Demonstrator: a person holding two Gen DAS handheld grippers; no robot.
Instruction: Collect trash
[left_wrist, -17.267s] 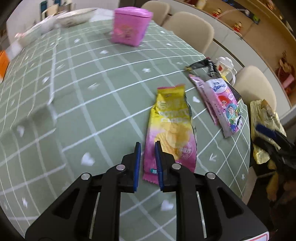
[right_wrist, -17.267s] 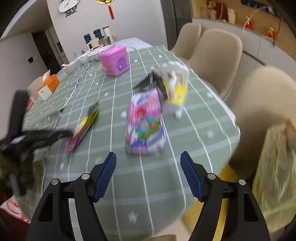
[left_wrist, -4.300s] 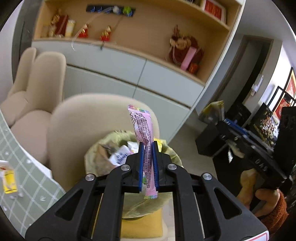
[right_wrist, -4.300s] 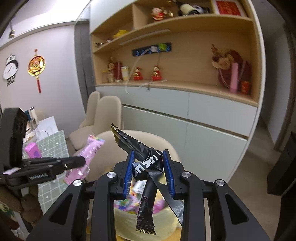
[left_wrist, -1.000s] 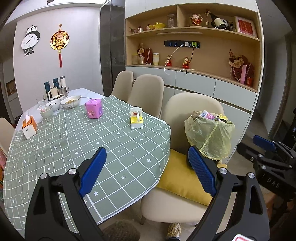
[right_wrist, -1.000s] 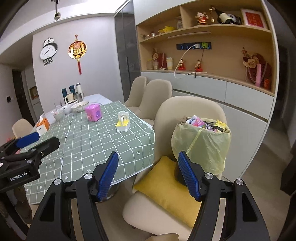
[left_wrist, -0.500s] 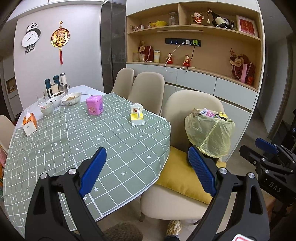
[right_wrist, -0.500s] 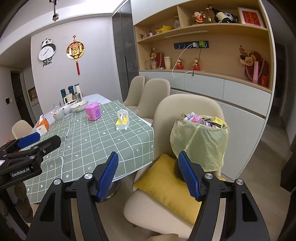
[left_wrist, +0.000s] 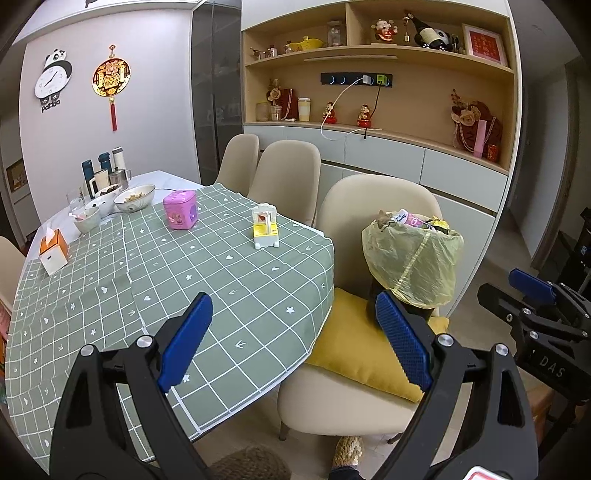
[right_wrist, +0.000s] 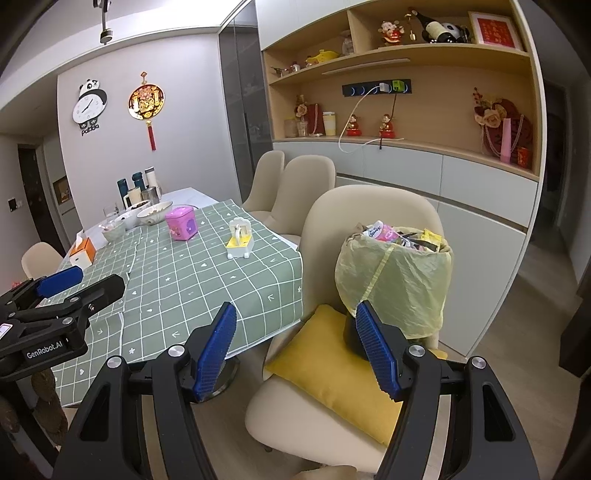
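A bin lined with a yellow bag (left_wrist: 415, 262) (right_wrist: 395, 275) stands on a yellow cushion on a beige chair. Snack wrappers (right_wrist: 386, 233) (left_wrist: 410, 218) stick out of its top. My left gripper (left_wrist: 291, 332) is open and empty, held well back from the table and bin. My right gripper (right_wrist: 295, 341) is open too, with nothing between its blue pads, and it also shows at the right edge of the left wrist view (left_wrist: 532, 288). The left gripper shows at the left edge of the right wrist view (right_wrist: 59, 280).
The green checked table (left_wrist: 177, 280) carries a pink tin (left_wrist: 180, 209), a yellow and white holder (left_wrist: 265, 226), an orange tissue box (left_wrist: 53, 251), bowls and cups at the far end. Beige chairs (left_wrist: 284, 177) line its far side. A shelf wall stands behind.
Both grippers stay open and nearly still over the last second. Earlier, they held a pink wrapper and a black wrapper over the bin; those now lie in the bag.
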